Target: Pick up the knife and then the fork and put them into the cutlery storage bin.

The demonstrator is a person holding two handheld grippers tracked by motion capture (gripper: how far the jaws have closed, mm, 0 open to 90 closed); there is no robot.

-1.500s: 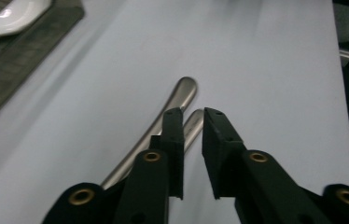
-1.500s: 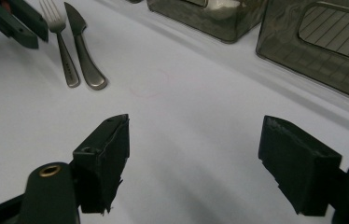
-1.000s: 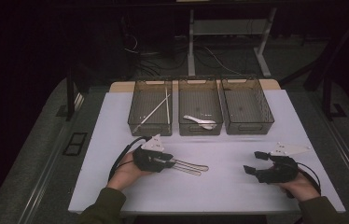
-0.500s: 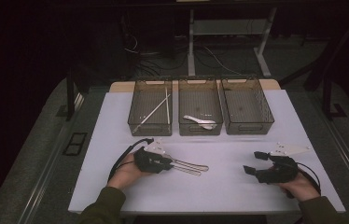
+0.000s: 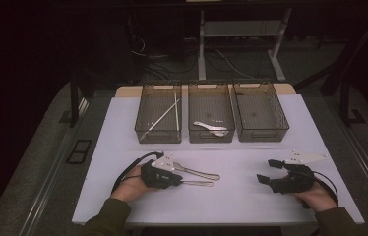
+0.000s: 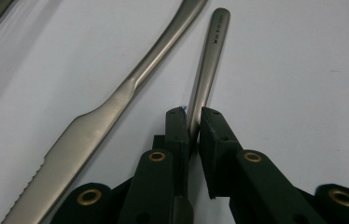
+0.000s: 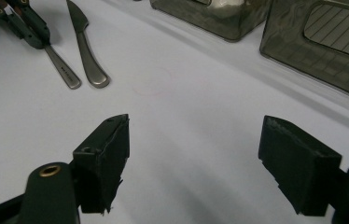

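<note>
Pinching utensil handle (image 6: 208, 70) — left gripper (image 6: 193, 126).

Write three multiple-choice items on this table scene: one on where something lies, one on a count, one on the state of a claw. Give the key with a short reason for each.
1. Where does the knife lie?
A. in the middle bin
B. on the white table, beside the utensil handle that the left claw grips
C. between the right claw's jaws

2. How many clear bins stand in the row at the far side of the table?
A. two
B. three
C. four

3. How does the left claw stand?
A. wide open over bare table
B. shut on nothing
C. shut on a metal utensil handle

Key:
1 B, the left gripper view shows the knife flat on the table next to the gripped handle.
2 B, the high view shows three bins side by side.
3 C, its jaws have just been closing and now pinch the handle, while the right claw stands open.
</note>
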